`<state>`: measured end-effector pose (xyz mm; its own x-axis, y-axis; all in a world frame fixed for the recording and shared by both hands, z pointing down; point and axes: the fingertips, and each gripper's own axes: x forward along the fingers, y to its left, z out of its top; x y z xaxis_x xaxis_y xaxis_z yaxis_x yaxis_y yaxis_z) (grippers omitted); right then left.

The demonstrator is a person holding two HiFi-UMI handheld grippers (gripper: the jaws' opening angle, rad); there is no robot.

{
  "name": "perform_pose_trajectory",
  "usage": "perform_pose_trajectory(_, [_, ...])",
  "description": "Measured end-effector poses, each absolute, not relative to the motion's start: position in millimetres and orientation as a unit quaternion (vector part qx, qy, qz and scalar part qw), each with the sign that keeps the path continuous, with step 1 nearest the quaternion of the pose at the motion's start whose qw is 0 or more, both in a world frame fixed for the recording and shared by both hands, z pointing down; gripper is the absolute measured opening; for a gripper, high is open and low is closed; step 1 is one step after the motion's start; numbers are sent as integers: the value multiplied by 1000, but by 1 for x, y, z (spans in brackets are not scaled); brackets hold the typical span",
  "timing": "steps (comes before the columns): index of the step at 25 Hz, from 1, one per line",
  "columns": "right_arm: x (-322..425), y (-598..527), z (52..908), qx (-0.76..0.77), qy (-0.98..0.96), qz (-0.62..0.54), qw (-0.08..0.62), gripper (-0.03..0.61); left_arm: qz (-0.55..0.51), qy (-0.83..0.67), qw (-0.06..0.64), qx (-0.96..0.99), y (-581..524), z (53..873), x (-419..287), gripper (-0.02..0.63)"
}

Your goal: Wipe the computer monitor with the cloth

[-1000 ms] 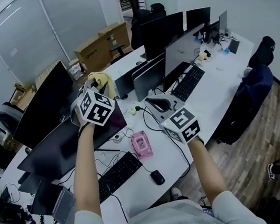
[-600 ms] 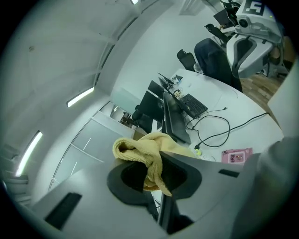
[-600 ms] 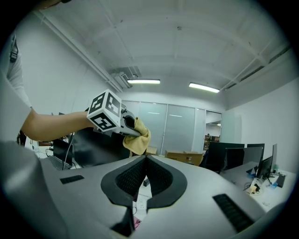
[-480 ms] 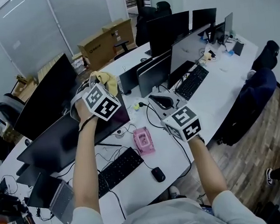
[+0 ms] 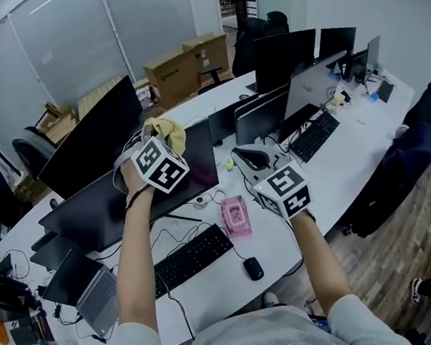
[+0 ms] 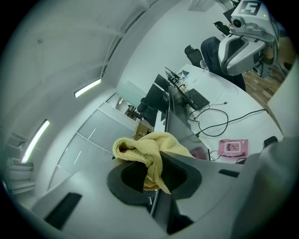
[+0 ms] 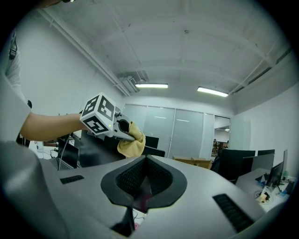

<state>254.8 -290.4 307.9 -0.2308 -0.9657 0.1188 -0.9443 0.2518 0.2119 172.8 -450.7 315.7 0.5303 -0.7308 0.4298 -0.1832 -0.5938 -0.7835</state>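
Two tools raised, left one nearer.
Our left tool (image 6: pixel 156 164) grips a crumpled yellow cloth (image 6: pixel 139 144) just above the wide black monitor (image 5: pixel 98 213); right tool (image 7: pixel 144 186) closed, empty.

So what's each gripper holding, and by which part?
Left gripper: the cloth, pinched at a bunched fold, the rest bulging out past the fingers. Right gripper: shut, holding nothing.

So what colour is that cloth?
The cloth is pale yellow, clearest in the left gripper view.
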Motion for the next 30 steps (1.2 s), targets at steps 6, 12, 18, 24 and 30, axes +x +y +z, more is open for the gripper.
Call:
perform_pose_trajectory(6, [225,-297,307,595,-794,-49,119,28,-388,299,333,-806,-452,315,138,78])
perform_pose_trajectory(12, [200,-308,307,595,-793,-43,124,28,-390,313,315,-807,-456,316,97,78])
perform_pose_trajectory(18, [158,-319,306,576,-807,-43,124,28,-392,330,298,-805,-459,317,43,80])
perform_pose_trajectory(24, [99,-332,306,542,-830,-53,124,28,-393,352,283,-801,-465,317,-21,78])
perform_pose_trajectory(30, [46,-346,309,522,-842,-52,123,28,-390,372,272,-797,-472,318,-80,78])
